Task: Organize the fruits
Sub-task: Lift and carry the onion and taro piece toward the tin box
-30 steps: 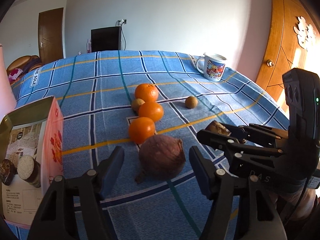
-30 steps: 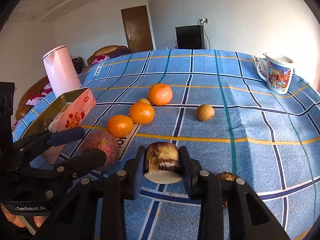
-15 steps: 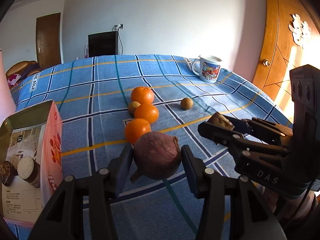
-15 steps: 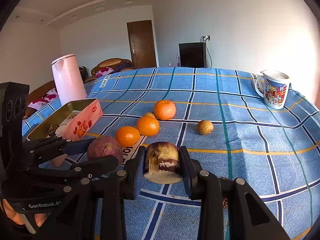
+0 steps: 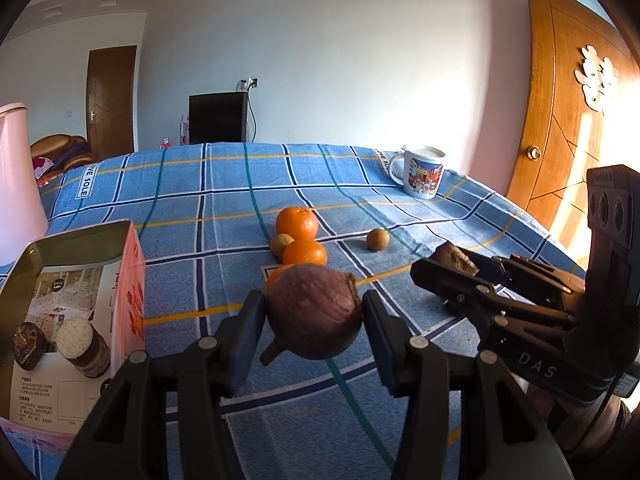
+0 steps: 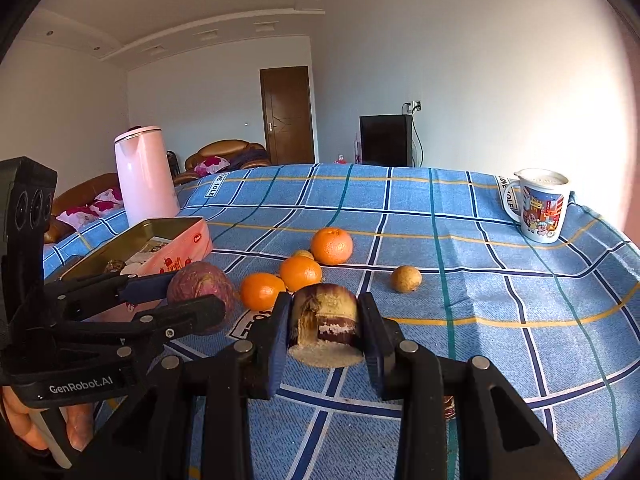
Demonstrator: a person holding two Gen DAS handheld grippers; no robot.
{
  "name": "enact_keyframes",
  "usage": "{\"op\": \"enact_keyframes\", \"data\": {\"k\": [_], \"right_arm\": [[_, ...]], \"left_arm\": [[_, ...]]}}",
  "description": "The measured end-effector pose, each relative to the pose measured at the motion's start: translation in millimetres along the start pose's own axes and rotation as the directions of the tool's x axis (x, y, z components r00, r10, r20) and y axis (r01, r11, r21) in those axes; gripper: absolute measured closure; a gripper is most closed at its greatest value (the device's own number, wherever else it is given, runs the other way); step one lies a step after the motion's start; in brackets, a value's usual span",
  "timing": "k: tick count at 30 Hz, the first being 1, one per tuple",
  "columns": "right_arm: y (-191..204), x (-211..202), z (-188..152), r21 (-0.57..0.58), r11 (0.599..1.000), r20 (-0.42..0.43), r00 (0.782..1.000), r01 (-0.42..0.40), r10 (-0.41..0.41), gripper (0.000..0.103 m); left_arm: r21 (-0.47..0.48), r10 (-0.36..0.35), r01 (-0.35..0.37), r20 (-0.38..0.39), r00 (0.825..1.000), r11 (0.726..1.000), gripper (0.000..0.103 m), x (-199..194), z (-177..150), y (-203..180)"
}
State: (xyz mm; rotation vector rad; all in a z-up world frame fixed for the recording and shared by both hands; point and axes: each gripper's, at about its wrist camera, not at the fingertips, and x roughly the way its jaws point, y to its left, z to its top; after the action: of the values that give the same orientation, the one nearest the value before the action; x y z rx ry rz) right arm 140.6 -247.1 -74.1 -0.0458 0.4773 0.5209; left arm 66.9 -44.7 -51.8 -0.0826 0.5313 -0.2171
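My left gripper (image 5: 314,320) is shut on a round purple-brown fruit (image 5: 314,316) and holds it above the blue checked cloth; it also shows in the right wrist view (image 6: 202,286). My right gripper (image 6: 324,326) is shut on a cut brown fruit piece with white flesh (image 6: 324,322), also lifted; it appears at the right in the left wrist view (image 5: 454,260). Three oranges (image 6: 332,245) (image 6: 300,273) (image 6: 262,290) lie in a row mid-table, with a small brown fruit (image 6: 303,254) beside them and another (image 6: 406,279) to the right.
An open pink tin (image 5: 132,280) holding cut pieces stands at the left. A pink kettle (image 6: 144,176) is behind it. A printed mug (image 6: 540,204) stands at the far right. A wooden door (image 5: 568,120) is right of the table.
My left gripper closed on the purple-brown fruit and lifted it off the cloth. My right gripper rose with the cut piece still held.
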Motion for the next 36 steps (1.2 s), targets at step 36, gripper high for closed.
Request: {"op": "enact_keyframes", "data": {"k": [36], "right_arm": [[8.9, -24.3, -4.4, -0.049, 0.999, 0.146, 0.989, 0.004, 0.003, 0.068]], "left_arm": [[0.061, 0.061, -0.071, 0.155, 0.986, 0.996, 0.051, -24.4, -5.1, -11.4]]}}
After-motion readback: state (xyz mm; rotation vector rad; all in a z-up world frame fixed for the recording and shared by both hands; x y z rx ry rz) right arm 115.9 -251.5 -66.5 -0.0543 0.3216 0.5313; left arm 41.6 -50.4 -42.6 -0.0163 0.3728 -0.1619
